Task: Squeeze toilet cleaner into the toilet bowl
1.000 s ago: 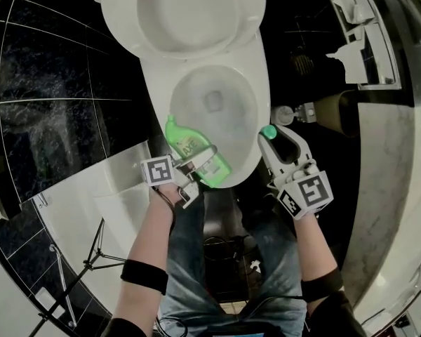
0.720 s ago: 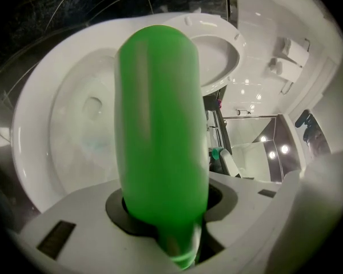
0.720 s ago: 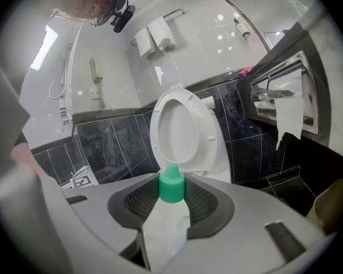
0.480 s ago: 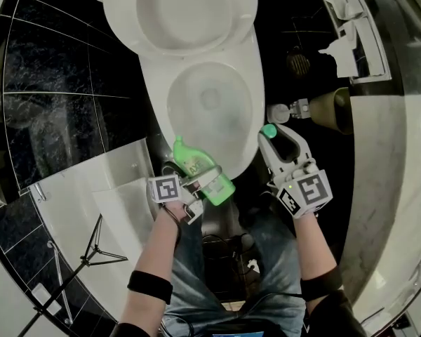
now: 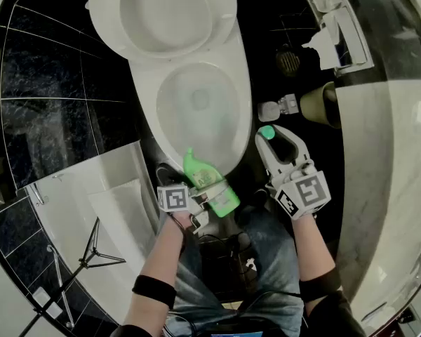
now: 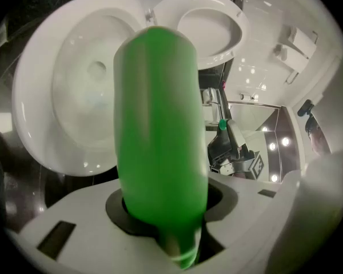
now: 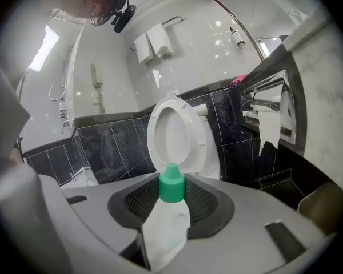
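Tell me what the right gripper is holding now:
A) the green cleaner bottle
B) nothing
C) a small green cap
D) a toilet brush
C: the right gripper view shows the green cap pinched in the right gripper, while the green bottle is held in the left gripper.
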`<state>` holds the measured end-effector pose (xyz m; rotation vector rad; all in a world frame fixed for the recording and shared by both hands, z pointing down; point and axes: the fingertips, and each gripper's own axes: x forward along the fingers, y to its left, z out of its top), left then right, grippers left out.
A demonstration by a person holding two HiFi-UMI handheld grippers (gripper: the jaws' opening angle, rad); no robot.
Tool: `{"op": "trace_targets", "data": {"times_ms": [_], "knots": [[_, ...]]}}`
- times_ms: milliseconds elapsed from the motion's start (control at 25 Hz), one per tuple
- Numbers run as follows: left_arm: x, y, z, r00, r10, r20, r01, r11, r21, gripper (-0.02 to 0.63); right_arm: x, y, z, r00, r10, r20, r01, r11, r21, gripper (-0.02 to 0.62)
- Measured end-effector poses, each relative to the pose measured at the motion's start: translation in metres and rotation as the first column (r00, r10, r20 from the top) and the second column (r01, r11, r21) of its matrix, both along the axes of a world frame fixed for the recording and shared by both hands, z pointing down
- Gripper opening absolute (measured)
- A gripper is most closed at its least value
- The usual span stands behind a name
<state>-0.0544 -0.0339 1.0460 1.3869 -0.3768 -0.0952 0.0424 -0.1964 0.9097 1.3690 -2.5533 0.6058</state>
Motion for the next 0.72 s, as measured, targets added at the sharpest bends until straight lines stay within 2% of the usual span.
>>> {"op": "trace_targets", "data": {"times_ms": [120, 280, 400, 560, 720], "knots": [[0.018, 0.007, 0.001, 0.999, 0.041, -0.005, -0.041, 0.999, 0.001, 0.184, 0.013, 0.005, -0.002, 1.0, 0.018, -0.004, -0.018, 1.0, 0.001, 0.149], [0.039, 0.01, 0.004, 0.992, 0.123, 0.033, -0.124, 0.992, 0.038, 0.184, 0.032, 0.012, -0.004, 0.999, 0.046, -0.001, -0.046, 0.999, -0.009, 0.149], [0.05, 0.005, 0.001, 0.98, 0.184, 0.072, -0.19, 0.977, 0.092, 0.184, 0.047, 0.014, -0.005, 0.997, 0.071, -0.009, -0.071, 0.997, 0.005, 0.149], [0.054, -0.006, 0.0, 0.96, 0.211, 0.184, -0.245, 0.95, 0.193, 0.186, 0.058, 0.017, -0.009, 0.996, 0.083, -0.006, -0.083, 0.996, 0.006, 0.149], [0.05, -0.02, -0.005, 0.92, 0.195, 0.339, -0.306, 0.898, 0.317, 0.187, 0.061, 0.017, -0.017, 0.996, 0.085, 0.0, -0.085, 0.996, 0.005, 0.149]]}}
